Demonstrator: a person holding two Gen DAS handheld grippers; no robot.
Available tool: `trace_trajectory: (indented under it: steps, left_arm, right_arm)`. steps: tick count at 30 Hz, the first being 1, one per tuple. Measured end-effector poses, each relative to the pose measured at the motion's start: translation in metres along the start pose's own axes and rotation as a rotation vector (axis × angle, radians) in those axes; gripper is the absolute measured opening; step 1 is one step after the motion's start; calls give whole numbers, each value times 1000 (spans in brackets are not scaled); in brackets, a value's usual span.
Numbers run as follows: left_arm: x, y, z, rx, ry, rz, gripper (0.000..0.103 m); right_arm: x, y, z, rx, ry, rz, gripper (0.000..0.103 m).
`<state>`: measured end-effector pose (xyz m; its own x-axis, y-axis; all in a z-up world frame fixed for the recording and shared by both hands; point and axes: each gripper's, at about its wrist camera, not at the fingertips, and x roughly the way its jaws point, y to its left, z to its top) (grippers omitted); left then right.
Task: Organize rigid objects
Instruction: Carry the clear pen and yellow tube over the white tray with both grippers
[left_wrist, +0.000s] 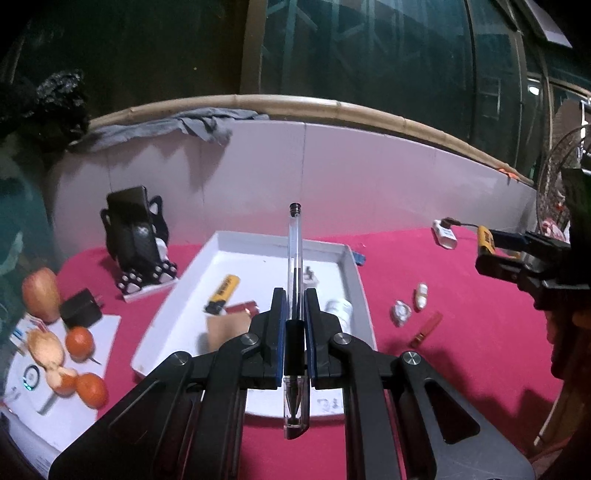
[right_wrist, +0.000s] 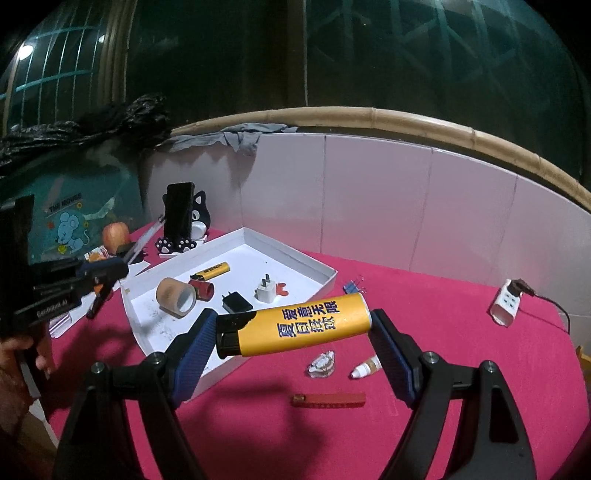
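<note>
My left gripper (left_wrist: 294, 295) is shut on a clear ballpoint pen (left_wrist: 294, 254), held lengthwise above the white tray (left_wrist: 280, 240). It also shows in the right wrist view (right_wrist: 122, 267) at the left. My right gripper (right_wrist: 293, 321) is shut on a large yellow lighter (right_wrist: 295, 325), gripped end to end above the red cloth, just right of the tray (right_wrist: 325, 275). It shows in the left wrist view (left_wrist: 487, 245) at the right. The tray holds a small yellow lighter (right_wrist: 212, 272), a tape roll (right_wrist: 175, 297), a red lighter (right_wrist: 202, 288), a black plug (right_wrist: 236, 303) and a white plug (right_wrist: 266, 291).
On the red cloth right of the tray lie a red bar (right_wrist: 328, 400), a small dropper bottle (right_wrist: 367, 366), a crumpled wrapper (right_wrist: 321, 364) and a white power strip (right_wrist: 504, 305). A cat-shaped phone stand (right_wrist: 183, 225) and fruit (left_wrist: 79, 343) stand at the left. A white tiled wall (right_wrist: 406, 206) runs behind.
</note>
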<state>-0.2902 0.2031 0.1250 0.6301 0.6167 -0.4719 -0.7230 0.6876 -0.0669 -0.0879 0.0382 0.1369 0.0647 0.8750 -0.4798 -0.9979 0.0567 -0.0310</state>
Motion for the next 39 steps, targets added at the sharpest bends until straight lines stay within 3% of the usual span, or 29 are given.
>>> trace_trajectory:
  steps: [9, 13, 22, 32, 39]
  left_arm:
    - [14, 31, 21, -51, -13, 31, 9]
    - [31, 44, 28, -103, 5, 30, 9]
    - [83, 48, 44, -122, 66, 34, 9]
    - [142, 50, 47, -138, 159, 65, 9]
    - [159, 46, 41, -118, 193, 89, 9]
  right_arm:
    - [16, 13, 21, -26, -3, 14, 82]
    - [28, 20, 29, -28, 2, 25, 82]
    - [63, 38, 45, -26, 22, 45, 82]
    - [121, 68, 25, -43, 127, 65, 82]
    - [148, 82, 5, -69, 190, 61, 82]
